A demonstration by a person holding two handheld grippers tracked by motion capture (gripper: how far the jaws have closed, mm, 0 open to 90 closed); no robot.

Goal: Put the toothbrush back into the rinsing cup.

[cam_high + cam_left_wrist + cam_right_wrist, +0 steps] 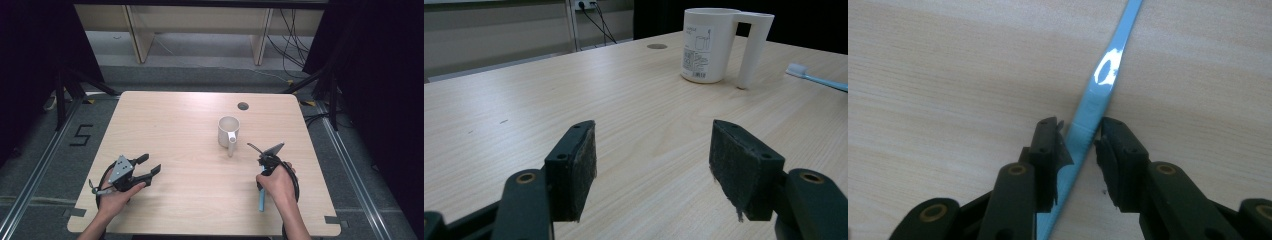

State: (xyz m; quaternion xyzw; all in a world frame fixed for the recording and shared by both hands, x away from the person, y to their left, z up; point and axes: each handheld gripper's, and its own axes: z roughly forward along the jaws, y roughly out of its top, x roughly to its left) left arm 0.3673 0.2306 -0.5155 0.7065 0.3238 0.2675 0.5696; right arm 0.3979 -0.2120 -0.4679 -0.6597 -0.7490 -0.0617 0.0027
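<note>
A white mug stands upright right of the table's middle, its handle toward the person. A light blue toothbrush lies flat on the table at the right. My right gripper points down over it. Its jaws straddle the handle, and a thin gap shows beside the right-hand pad. My left gripper rests low at the front left, wide open with nothing between its pads, and faces the mug.
The wooden table has a round cable hole behind the mug. Bare tabletop lies between the two grippers. Cables trail from each gripper at the front edge. Dark curtains and a floor rail flank the table.
</note>
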